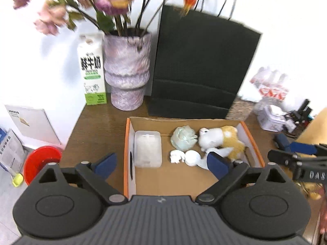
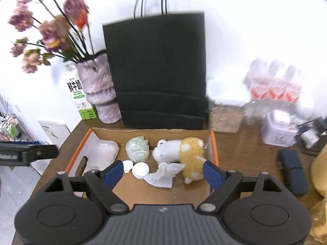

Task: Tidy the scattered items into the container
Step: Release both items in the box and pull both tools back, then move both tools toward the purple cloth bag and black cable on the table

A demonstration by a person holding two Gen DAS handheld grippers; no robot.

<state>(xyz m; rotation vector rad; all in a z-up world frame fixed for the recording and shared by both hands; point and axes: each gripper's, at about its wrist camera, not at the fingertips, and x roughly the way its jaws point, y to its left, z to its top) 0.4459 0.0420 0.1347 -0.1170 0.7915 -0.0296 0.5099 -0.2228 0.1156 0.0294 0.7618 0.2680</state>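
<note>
An orange-edged cardboard box (image 1: 127, 143) (image 2: 213, 143) lies on the wooden table. Inside it are a frosted plastic tub (image 1: 147, 149) (image 2: 103, 155), a pale green crumpled lump (image 1: 183, 138) (image 2: 137, 149), a white and yellow plush toy (image 1: 220, 137) (image 2: 181, 150), two small white pieces (image 1: 185, 157) (image 2: 136, 168) and a crumpled tissue (image 2: 164, 173). My left gripper (image 1: 161, 162) hangs above the box, jaws wide, nothing between them. My right gripper (image 2: 162, 174) is also open and empty above the box; in the left wrist view it shows at the right edge (image 1: 294, 155).
Behind the box stand a black paper bag (image 1: 198, 65) (image 2: 159, 71), a purple vase of flowers (image 1: 126, 71) (image 2: 98, 87) and a milk carton (image 1: 92, 69) (image 2: 80, 100). A dark blue case (image 2: 292, 171), a white tin (image 2: 279, 130) and bottles (image 2: 273, 85) are on the right. A red bowl (image 1: 40, 161) sits below the table's left edge.
</note>
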